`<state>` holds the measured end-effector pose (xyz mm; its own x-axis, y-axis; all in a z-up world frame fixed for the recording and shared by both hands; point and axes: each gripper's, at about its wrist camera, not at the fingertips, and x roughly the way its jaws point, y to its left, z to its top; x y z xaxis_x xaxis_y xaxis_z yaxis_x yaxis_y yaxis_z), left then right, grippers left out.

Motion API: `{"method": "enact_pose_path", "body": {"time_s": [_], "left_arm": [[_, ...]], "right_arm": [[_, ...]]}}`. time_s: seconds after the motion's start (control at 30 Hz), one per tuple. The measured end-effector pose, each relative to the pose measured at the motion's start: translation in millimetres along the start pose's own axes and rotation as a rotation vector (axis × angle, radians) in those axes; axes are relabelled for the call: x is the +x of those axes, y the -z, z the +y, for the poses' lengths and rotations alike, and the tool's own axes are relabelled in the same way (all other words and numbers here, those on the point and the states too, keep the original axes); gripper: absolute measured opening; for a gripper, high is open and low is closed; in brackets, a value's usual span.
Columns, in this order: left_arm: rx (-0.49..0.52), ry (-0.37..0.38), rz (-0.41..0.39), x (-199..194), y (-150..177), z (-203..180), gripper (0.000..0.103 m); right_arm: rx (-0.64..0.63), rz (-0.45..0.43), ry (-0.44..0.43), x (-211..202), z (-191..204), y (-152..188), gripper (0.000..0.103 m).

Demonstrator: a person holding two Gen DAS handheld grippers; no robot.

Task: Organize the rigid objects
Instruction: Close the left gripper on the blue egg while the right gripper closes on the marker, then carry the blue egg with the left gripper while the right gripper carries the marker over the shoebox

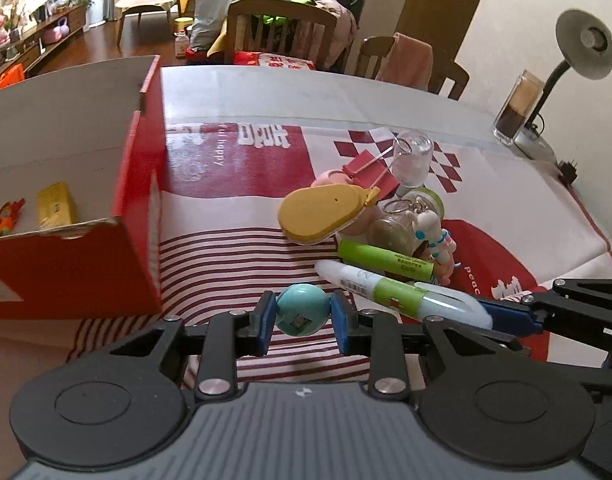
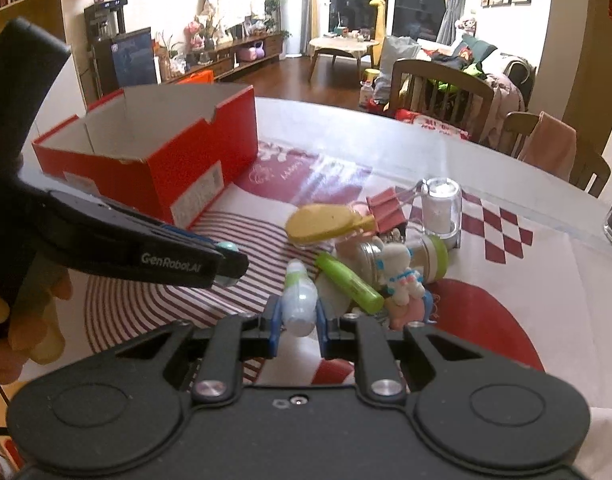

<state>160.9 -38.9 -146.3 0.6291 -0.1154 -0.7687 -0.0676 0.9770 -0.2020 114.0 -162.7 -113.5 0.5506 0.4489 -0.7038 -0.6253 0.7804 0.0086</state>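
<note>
Teal ball fills the left tongs; only the right view shows right tongs clamping the white pen.

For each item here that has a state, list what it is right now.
Left claw: shut on the teal ball.
Right claw: shut on the white marker.
Red box: open, lidless.
Green highlighter: lying in the pile.
Pink binder clip: handles up, in the pile.

Left claw pinched on something, angled downward, right claw likewise clamped
</note>
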Motion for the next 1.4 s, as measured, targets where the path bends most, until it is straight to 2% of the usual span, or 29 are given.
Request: {"method": "enact_pose_path", "body": {"time_s": [0.4,0.73,1.07,1.4], "left_arm": [[0.01,0.028,-0.052,-48,-14,15,0.029],[0.039,0.018,-0.121,-90,-46,37,0.029],[0.049,-0.033,-0.173,-115,-74,82,0.029],[0.012,-0.107,-0.165,-111,-90,151,0.029]], "right_arm": [[0.026,-0.104,0.027,-34,23,-29,0.017],[0.014,-0.224,0.006,-54,45,-85,0.017],[-0.053,-0.302,-0.015,-42,83,-137,0.017],[-0.083,-0.265,-0.05,0,123,-168,0.017]]}}
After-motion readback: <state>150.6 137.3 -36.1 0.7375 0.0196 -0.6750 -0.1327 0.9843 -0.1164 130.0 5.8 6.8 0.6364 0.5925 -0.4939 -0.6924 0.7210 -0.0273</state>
